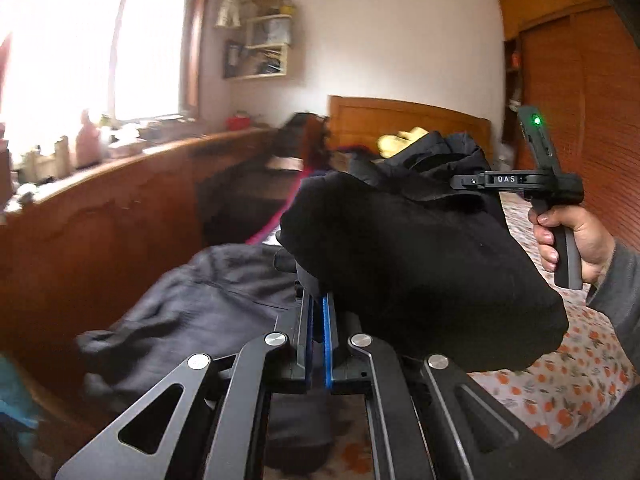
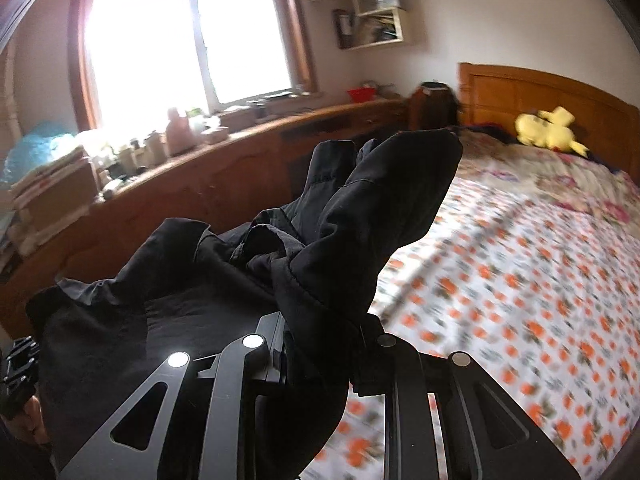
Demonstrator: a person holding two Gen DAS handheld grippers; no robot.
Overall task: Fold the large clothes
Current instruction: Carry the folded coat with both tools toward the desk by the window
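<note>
Both jaws clamp black garment [image 1: 420,264] w/ bed [image 2: 520,280] below.

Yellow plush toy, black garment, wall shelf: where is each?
yellow plush toy [image 2: 548,131], right wrist view, its body.
black garment [image 2: 352,216], right wrist view, raised fold.
wall shelf [image 1: 267,46], left wrist view, cluttered middle.

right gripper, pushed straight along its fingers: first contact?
The bunched black fabric garment the right gripper already clamps fills the line. Past it, probably the long brown wooden cabinet under the window; depth is unclear.
</note>
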